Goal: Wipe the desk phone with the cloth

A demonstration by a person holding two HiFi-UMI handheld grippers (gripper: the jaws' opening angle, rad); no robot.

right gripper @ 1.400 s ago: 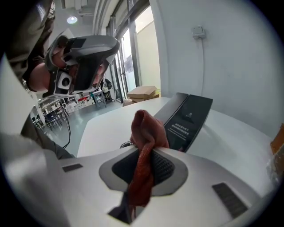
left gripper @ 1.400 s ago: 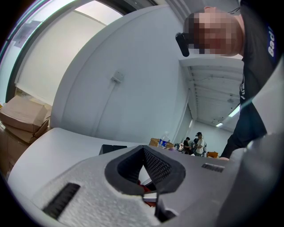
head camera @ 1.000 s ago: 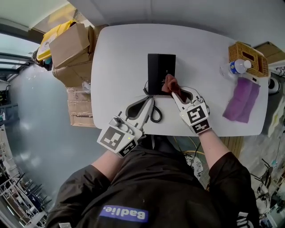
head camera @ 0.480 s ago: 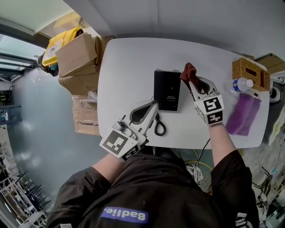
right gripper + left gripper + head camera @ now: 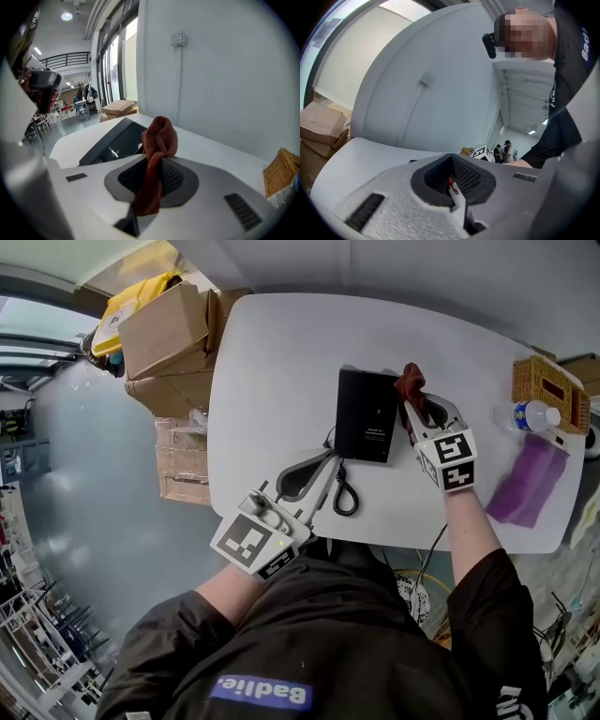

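Observation:
A black desk phone (image 5: 367,414) lies flat on the white table (image 5: 281,352), and its coiled cord (image 5: 343,493) trails toward the near edge. My right gripper (image 5: 411,409) is shut on a rust-red cloth (image 5: 410,382), which bunches up just past the phone's far right corner. In the right gripper view the cloth (image 5: 157,140) hangs between the jaws (image 5: 157,164), with the phone (image 5: 115,140) to its left. My left gripper (image 5: 323,463) rests by the near table edge, left of the cord. Its jaws are shut (image 5: 452,176) and hold nothing that shows.
Cardboard boxes (image 5: 164,329) are stacked off the table's left end. On the right side of the table stand a wicker basket (image 5: 548,381), a water bottle (image 5: 530,415) and a purple cloth (image 5: 530,479). A grey wall runs behind the table.
My right gripper has carried the cloth from the phone's near edge to beside its far right corner. The left gripper has stayed near the front edge.

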